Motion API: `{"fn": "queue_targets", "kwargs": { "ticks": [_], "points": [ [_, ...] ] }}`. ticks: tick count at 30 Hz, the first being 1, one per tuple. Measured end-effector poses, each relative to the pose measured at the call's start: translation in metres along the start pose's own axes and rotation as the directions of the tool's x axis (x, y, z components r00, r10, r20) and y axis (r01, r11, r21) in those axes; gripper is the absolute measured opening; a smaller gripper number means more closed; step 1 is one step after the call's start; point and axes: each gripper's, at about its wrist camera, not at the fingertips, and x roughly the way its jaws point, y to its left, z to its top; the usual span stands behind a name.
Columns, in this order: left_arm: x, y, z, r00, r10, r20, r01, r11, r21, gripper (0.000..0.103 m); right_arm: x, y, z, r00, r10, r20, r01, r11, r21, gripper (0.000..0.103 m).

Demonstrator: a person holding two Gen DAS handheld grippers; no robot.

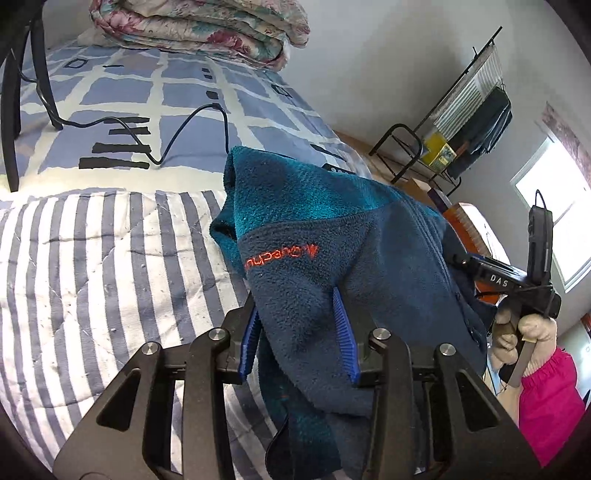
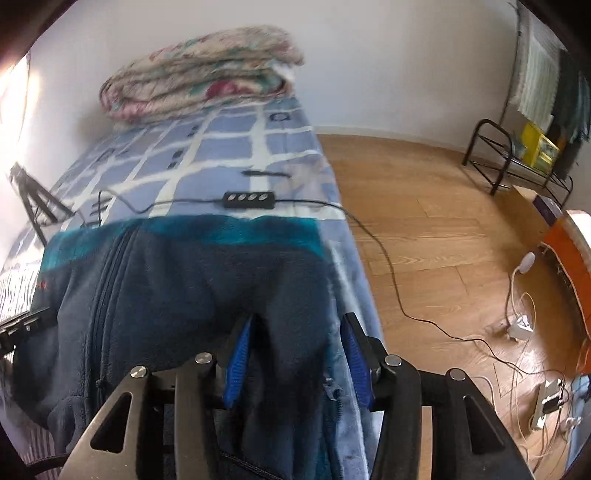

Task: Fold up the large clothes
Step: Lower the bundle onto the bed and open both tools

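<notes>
A navy and teal fleece jacket (image 1: 325, 236) with an orange logo is held up over the bed. My left gripper (image 1: 297, 314) has its blue pads on either side of a fold of the fleece and grips it. In the right wrist view the same jacket (image 2: 177, 280) hangs over the bed edge, zipper at the left. My right gripper (image 2: 299, 332) has fleece bunched between its blue pads and grips it. The right gripper also shows in the left wrist view (image 1: 517, 284), held by a gloved hand.
The bed has a striped quilt (image 1: 92, 266) and a blue checked sheet (image 2: 229, 147). A folded floral duvet (image 1: 207, 26) lies at the head. A black cable with a control box (image 2: 249, 199) crosses the bed. A tripod leg (image 1: 14, 110) stands left. A wood floor (image 2: 424, 221), rack (image 2: 517, 162) and cords lie right.
</notes>
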Motion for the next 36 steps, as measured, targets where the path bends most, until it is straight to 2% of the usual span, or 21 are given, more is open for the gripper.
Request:
{"fn": "queue_targets", "kwargs": {
  "ticks": [3,7,11,15,18,23,26,29,36],
  "points": [
    [-0.008,-0.002,-0.002,1.000,0.024,0.007,-0.024,1.000,0.010,0.039,-0.003,0.003,-0.002,1.000,-0.027,-0.006,0.027,0.999,-0.034,0.047],
    [-0.023,-0.009,-0.007,0.999,0.052,0.008,-0.052,0.997,0.057,0.039,-0.015,0.001,-0.017,1.000,-0.023,-0.015,0.022,0.999,-0.050,0.043],
    [-0.037,-0.013,-0.019,0.998,0.067,-0.002,-0.066,0.994,0.084,0.039,-0.026,-0.014,-0.035,0.999,-0.033,-0.036,0.033,0.999,-0.010,0.043],
    [-0.059,-0.025,-0.034,0.996,0.089,-0.014,-0.087,0.989,0.118,0.039,-0.051,-0.015,-0.051,0.995,-0.086,-0.050,0.085,0.996,-0.032,0.043],
    [-0.086,-0.038,-0.042,0.996,0.084,-0.001,-0.083,0.988,0.133,0.038,-0.080,-0.015,-0.059,0.996,-0.090,-0.028,0.089,0.996,-0.024,0.043],
    [-0.155,-0.073,-0.053,0.996,0.077,0.045,-0.083,0.984,0.157,0.038,-0.154,-0.005,-0.070,0.996,-0.082,0.031,0.083,0.996,-0.021,0.043],
    [-0.212,-0.103,-0.063,0.991,0.081,0.103,-0.100,0.975,0.200,0.038,-0.205,0.005,-0.076,0.995,-0.065,0.077,0.068,0.997,-0.039,0.043],
    [-0.265,-0.130,-0.075,0.986,0.072,0.151,-0.105,0.968,0.228,0.039,-0.270,0.018,-0.087,0.990,-0.058,0.130,0.067,0.996,-0.061,0.043],
    [-0.412,-0.201,-0.113,0.956,0.045,0.290,-0.135,0.945,0.297,0.039,-0.428,0.043,-0.119,0.957,-0.007,0.290,0.036,0.995,-0.095,0.043]
  ]
}}
